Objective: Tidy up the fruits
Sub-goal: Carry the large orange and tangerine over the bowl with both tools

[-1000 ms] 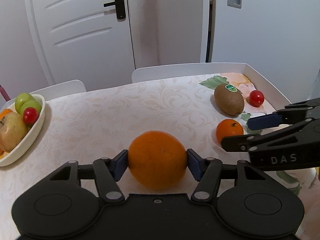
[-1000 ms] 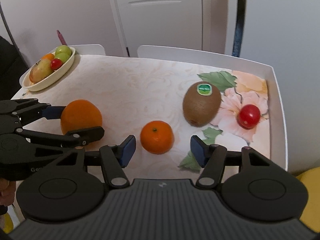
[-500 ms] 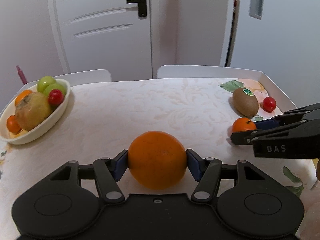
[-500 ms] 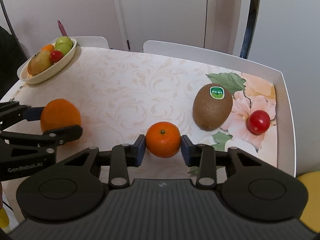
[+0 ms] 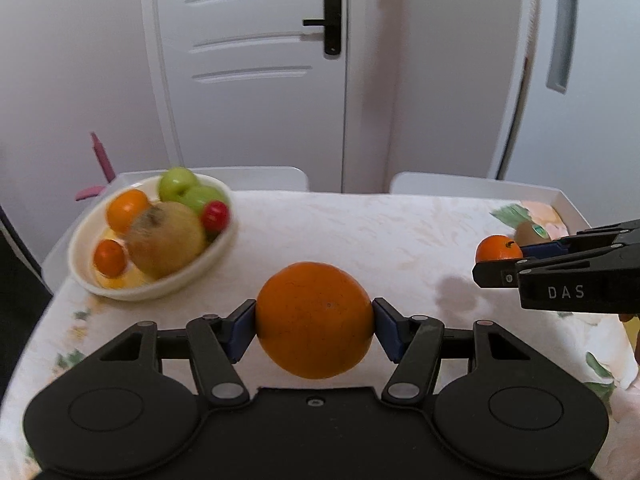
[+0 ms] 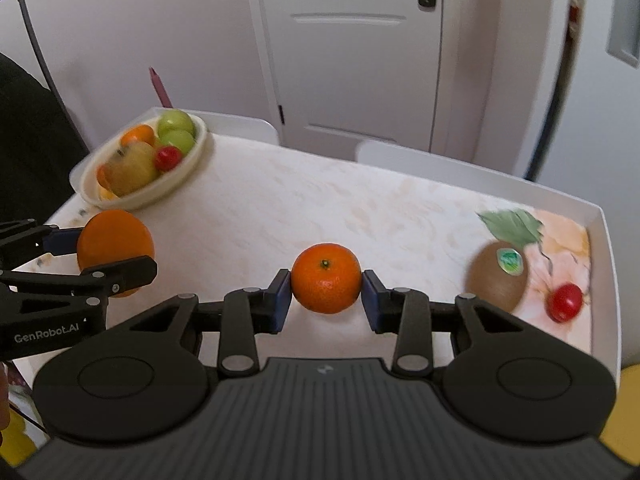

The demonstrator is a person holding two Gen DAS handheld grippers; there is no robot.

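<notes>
- Fruits are split across a table (image 6: 304,200) under a pale cloth patterned with swirls and with flowers at its right end; a raised white rim runs round that end, two white chair backs sit at the far side, and a white panelled door (image 5: 256,68) with a black handle stands behind.
- At the far left corner a white oval bowl (image 5: 160,280) holds green apples, small oranges, a red tomato and a large yellowish fruit, all somewhat blurred.
- Left gripper (image 5: 315,330) pinches a big orange (image 5: 315,320) between its blue pads, one pad on each side, the fruit raised above the cloth, near the bowl.
- Right gripper (image 6: 325,296) clamps a smaller mandarin (image 6: 326,283) the same way, its green stem facing up towards the camera.
- To the mandarin's right, apart from it, a kiwi (image 6: 498,276) lies on the flower print, long axis running roughly toward the far edge, sticker uppermost; a red cherry tomato (image 6: 565,302) sits just beside it.
</notes>
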